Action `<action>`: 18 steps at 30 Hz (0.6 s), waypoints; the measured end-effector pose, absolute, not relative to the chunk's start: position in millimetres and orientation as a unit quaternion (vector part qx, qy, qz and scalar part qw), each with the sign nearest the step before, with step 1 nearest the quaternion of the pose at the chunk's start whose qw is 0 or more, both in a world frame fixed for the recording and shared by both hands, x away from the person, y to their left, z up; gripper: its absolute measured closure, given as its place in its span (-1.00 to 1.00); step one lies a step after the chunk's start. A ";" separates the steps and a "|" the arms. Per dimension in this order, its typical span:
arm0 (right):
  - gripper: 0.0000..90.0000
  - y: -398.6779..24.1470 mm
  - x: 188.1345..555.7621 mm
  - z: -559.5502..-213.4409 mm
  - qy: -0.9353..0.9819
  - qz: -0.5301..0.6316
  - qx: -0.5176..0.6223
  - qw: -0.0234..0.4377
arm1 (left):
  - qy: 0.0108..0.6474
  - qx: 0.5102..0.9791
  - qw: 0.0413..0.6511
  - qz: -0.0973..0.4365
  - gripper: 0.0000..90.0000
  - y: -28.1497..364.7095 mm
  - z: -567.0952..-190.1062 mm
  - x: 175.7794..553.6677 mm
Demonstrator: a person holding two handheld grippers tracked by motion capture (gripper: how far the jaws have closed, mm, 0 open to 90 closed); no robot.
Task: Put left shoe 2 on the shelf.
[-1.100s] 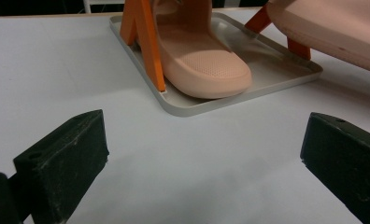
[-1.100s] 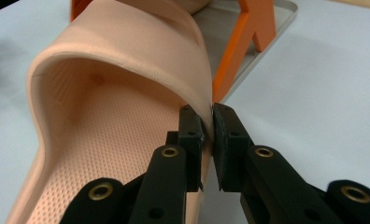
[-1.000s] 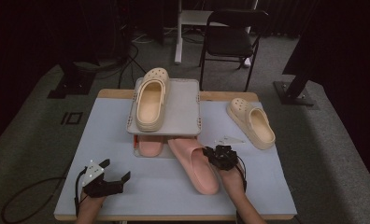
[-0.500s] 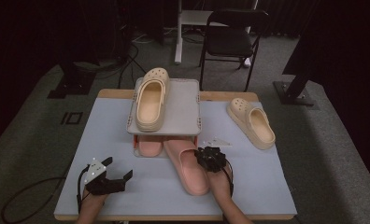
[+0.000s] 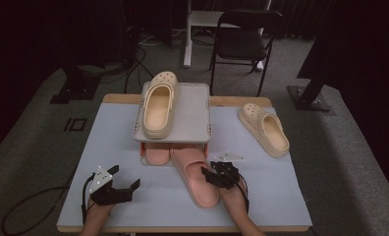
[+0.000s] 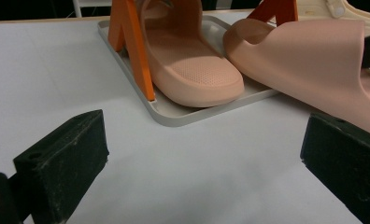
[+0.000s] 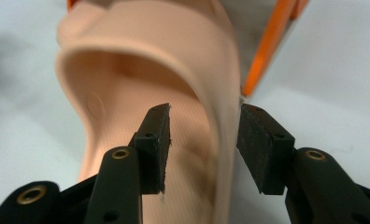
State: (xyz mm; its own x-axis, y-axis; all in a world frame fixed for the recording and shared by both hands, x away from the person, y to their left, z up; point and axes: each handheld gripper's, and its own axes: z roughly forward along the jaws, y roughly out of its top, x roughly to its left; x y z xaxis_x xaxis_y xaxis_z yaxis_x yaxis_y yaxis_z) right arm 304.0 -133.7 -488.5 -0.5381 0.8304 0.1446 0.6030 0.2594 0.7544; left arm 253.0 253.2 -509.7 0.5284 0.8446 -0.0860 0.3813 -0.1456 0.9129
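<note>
Two jaws of the right gripper (image 7: 202,147), just opening, straddle without pinching the pink slipper's (image 5: 197,177) side wall, its length running toward frame top.

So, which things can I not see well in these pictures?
- High view: the pink rubber slide sandal on the lower tray is mostly hidden by the grey upper shelf.
- High view: the right gripper covers the edge of the other pink slide sandal.
- Right gripper view: that sandal's heel is cut off, its toe blurred.
- Left gripper view: the cream clog is cut off at the top.
</note>
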 end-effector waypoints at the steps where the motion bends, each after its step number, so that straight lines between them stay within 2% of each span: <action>1: 0.21 -135.9 303.5 -490.5 0.779 0.399 0.462 0.144 | 0.426 0.720 0.496 0.233 -0.98 252.7 -509.7 252.9; 6: 0.36 -140.0 304.5 -493.9 0.777 0.405 0.461 0.140 | 0.424 0.723 0.494 0.232 -0.98 251.4 -510.1 253.5; 12: 0.60 -128.1 309.8 -490.7 0.777 0.405 0.455 0.160 | 0.424 0.723 0.493 0.232 -0.98 251.0 -510.5 253.9; 13: 0.71 -126.0 310.0 -490.1 0.775 0.401 0.458 0.169 | 0.424 0.723 0.494 0.232 -0.98 251.2 -510.6 253.8; 18: 0.87 -118.3 310.0 -488.4 0.769 0.390 0.467 0.196 | 0.426 0.721 0.495 0.232 -0.98 252.6 -510.3 253.6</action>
